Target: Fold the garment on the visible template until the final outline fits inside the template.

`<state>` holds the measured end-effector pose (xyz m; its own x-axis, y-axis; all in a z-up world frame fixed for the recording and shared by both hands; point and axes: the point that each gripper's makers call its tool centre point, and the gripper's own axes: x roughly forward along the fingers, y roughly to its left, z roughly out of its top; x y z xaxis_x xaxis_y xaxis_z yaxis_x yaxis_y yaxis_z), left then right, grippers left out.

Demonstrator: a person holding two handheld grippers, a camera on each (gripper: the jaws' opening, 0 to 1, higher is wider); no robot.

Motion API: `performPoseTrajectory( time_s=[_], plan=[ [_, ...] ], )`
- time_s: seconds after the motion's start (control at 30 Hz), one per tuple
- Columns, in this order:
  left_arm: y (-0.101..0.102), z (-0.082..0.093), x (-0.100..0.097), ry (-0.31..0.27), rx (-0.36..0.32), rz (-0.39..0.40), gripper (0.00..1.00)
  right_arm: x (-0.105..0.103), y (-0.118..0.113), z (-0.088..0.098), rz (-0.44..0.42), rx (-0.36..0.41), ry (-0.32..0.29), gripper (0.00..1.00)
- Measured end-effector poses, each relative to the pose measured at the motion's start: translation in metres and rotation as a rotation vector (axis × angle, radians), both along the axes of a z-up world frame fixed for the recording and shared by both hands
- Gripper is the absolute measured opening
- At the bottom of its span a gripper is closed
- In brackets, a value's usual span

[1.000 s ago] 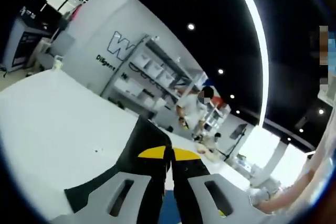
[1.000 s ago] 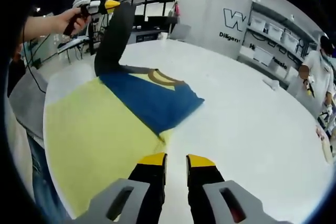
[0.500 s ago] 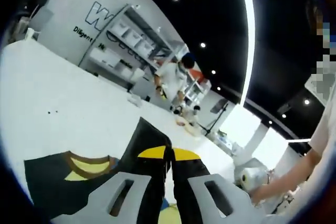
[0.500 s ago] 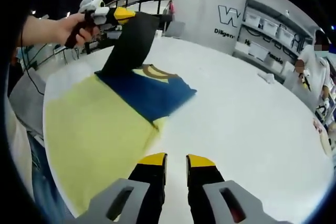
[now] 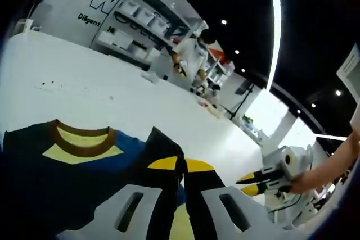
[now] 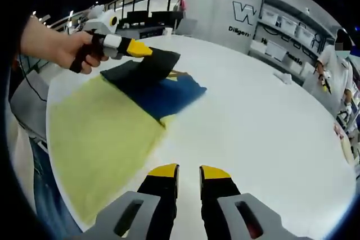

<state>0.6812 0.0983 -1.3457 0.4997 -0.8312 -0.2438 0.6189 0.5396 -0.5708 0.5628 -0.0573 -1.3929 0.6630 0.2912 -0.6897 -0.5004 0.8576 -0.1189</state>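
The garment (image 6: pixel 160 85) is a dark navy and blue T-shirt with a brown collar band over a yellow inner neck. It lies on the far part of a pale yellow template (image 6: pixel 101 139) spread on the round white worktop (image 6: pixel 264 133), with one blue edge running off the template onto the bare worktop. In my right gripper view, a dark flap of the garment is lifted off the rest and folded toward the middle, pinched at its edge by my left tool (image 6: pixel 140 49), whose yellow tips are closed on the cloth. A hand (image 6: pixel 62 49) grips that tool's handle at the upper left.

In my left gripper view, the same dark cloth rises between the left tool's (image 5: pixel 181 165) two jaws, which are pressed together on it. The collar (image 5: pixel 83 139) sits to the left of the jaws, facing up, with blue fabric between it and the jaws. A sliver of yellow template shows just below the tips.

My right tool (image 6: pixel 188 171) hangs over the near bare worktop, well apart from the garment and just beside the template's near edge. Its jaws stand a little apart with nothing between them. In my left gripper view that right tool (image 5: pixel 250 184) appears at the lower right, its yellow tips pointing left, low over the worktop.

Beyond the worktop, a person in a white shirt (image 5: pixel 191 54) stands by grey shelving (image 5: pixel 146 18) against a wall with lettering.
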Motion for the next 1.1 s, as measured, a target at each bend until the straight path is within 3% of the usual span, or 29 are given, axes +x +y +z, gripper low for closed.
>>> performPoseTrajectory(
  time_s=[0.3, 0.43, 0.6, 0.83, 0.9, 0.97, 1.1],
  plan=[
    [-0.021, -0.006, -0.002, 0.021, 0.005, -0.017, 0.04, 0.003, 0.001, -0.001, 0.007, 0.001, 0.006, 0.08],
    [-0.031, -0.003, -0.016, 0.036, -0.005, -0.060, 0.09, 0.004, 0.001, -0.002, 0.006, 0.005, 0.006, 0.08],
    [-0.026, 0.000, -0.035, 0.043, -0.005, -0.106, 0.14, 0.006, 0.008, -0.004, 0.012, 0.014, 0.008, 0.08],
    [0.016, 0.007, -0.066, 0.012, 0.037, -0.149, 0.14, 0.004, 0.027, -0.006, 0.051, 0.029, 0.008, 0.09],
    [0.036, 0.009, -0.078, -0.033, 0.082, -0.173, 0.14, 0.004, 0.032, -0.005, 0.066, 0.037, 0.002, 0.09],
    [0.051, 0.008, -0.087, -0.038, 0.109, -0.180, 0.14, 0.003, 0.038, -0.006, 0.085, 0.047, 0.005, 0.09],
    [0.101, -0.007, -0.104, -0.091, 0.250, -0.199, 0.16, -0.005, 0.058, -0.007, 0.173, 0.065, 0.009, 0.12]
  ],
)
